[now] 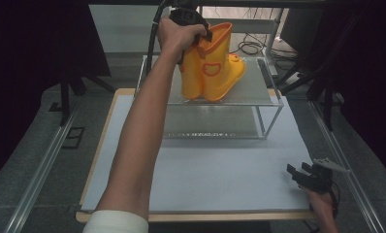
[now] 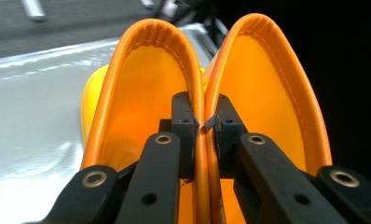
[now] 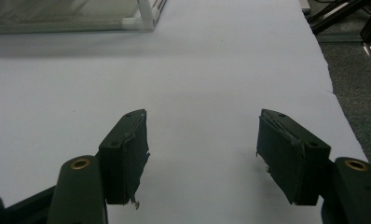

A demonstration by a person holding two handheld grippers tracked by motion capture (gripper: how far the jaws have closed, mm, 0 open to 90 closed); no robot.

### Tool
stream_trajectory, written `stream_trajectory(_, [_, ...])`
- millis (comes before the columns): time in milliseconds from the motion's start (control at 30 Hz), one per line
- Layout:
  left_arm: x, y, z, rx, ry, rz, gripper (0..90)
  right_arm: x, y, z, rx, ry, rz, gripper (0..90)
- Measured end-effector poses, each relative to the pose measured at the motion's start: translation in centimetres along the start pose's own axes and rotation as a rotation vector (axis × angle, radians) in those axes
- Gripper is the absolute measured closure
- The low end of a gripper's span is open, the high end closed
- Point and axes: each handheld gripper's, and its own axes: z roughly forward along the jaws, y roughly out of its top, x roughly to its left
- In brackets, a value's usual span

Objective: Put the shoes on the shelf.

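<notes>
A: Start close to the person. What is nearest?

B: The right tongs (image 1: 302, 173) sit at the near right corner of the desk (image 1: 220, 179), low over its white sheet. In the right gripper view the right tongs (image 3: 202, 149) stand wide apart with bare white surface between the jaws; they hold nothing.

A: And beyond that?

B: A stretch of bare sheet, then a two-level metal rack (image 1: 273, 104) toward the far side of the desk. Its near corner (image 3: 144, 18) shows at the top of the right gripper view.

A: Where are the boots?

B: A pair of yellow rubber boots (image 1: 213, 65) stands upright on the rack's upper shelf, side by side and touching, toes pointing right.

A: The left tongs?

B: The left arm reaches far out, and the left tongs (image 1: 203, 34) come down on the boot tops. In the left gripper view the left tongs (image 2: 204, 126) are nearly closed, one jaw inside each boot, pinching the two adjoining orange rims (image 2: 203, 140) together. The boots (image 2: 137, 102) open away from the camera on either side.
</notes>
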Motion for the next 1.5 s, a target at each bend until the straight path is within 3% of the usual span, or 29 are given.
stream_trajectory(33, [0.3,0.0,0.1,-0.003,0.023,-0.006,82.1,0.0,0.0,0.0,0.000,0.000,-0.001,33.4])
stream_trajectory(267, [2.2,0.0,1.1,-0.021,0.077,-0.052,82.1,0.1,0.0,0.1,0.002,-0.001,-0.004,33.4])
stream_trajectory(533, [3.3,-0.3,2.2,-0.018,0.137,-0.093,82.0,0.1,0.0,0.1,0.004,-0.001,-0.002,33.5])
stream_trajectory(733, [3.1,-0.4,2.5,-0.036,0.124,-0.097,80.7,0.1,-0.1,0.1,0.004,-0.002,-0.004,33.5])
stream_trajectory(933, [2.3,-0.2,3.1,-0.028,0.118,-0.064,65.2,0.1,-0.1,0.0,0.005,-0.002,-0.006,33.4])
stream_trajectory(967, [2.1,-0.1,3.0,-0.037,0.128,-0.056,62.0,0.1,-0.1,0.0,0.005,-0.002,-0.006,33.5])
stream_trajectory(1033, [1.9,0.1,2.3,-0.081,0.108,-0.050,56.3,0.1,-0.1,0.0,0.006,-0.002,-0.007,33.4])
stream_trajectory(1167, [1.3,0.6,1.0,-0.089,0.090,-0.020,47.1,0.2,-0.1,0.1,0.008,-0.004,-0.012,33.4])
stream_trajectory(1333, [1.1,0.6,-0.9,-0.083,0.048,-0.002,45.9,0.3,-0.1,0.1,0.007,-0.004,-0.015,33.4])
stream_trajectory(1500, [1.3,-0.5,-3.5,-0.095,0.015,0.040,52.0,0.4,-0.1,0.0,0.006,-0.003,-0.020,33.4])
